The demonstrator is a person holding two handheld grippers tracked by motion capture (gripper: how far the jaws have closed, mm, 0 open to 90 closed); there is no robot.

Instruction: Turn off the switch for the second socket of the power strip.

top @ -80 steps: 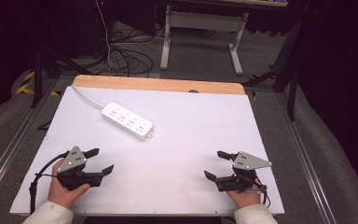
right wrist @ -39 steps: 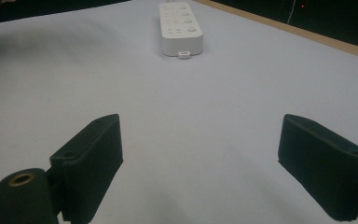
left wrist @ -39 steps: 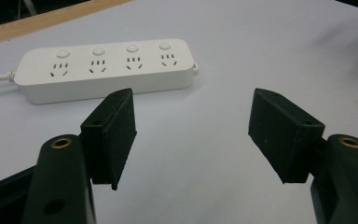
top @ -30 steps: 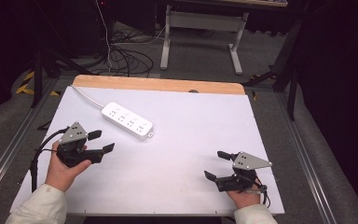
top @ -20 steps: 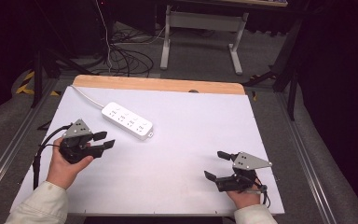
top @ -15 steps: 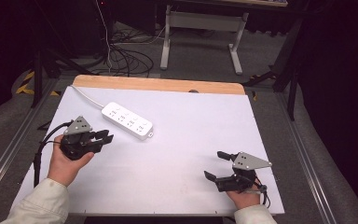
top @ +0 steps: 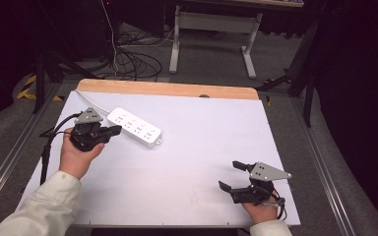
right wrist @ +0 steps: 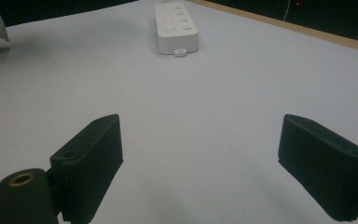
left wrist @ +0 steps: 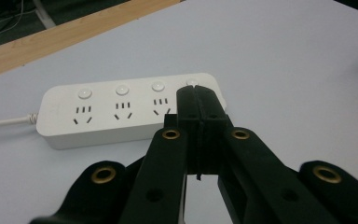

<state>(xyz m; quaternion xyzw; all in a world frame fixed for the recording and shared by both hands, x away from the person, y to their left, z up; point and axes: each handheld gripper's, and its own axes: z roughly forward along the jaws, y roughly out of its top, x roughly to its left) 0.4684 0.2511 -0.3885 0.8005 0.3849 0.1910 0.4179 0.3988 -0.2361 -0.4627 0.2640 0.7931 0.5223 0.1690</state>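
Note:
A white power strip [top: 135,128] with several sockets lies at the back left of the white table [top: 192,147]. My left gripper [top: 113,130] is held just left of it, tips pointing at its near side. The jaws have just been closing and now meet with nothing between them. In the left gripper view the joined tips [left wrist: 198,95] stand in front of the power strip [left wrist: 121,109], near its right end. My right gripper [top: 230,175] rests open at the front right. Bare table lies between its jaws [right wrist: 200,140], with the power strip [right wrist: 176,21] far ahead.
The strip's white cable [top: 91,102] runs off the table's back left. A wooden strip [top: 167,89] borders the far edge. Behind the table are floor cables [top: 128,54] and a metal desk frame [top: 211,29]. Metal rails flank both sides.
My left hand has moved forward and up toward the power strip, and its jaws have gone from open to shut on nothing. The right gripper has stayed still.

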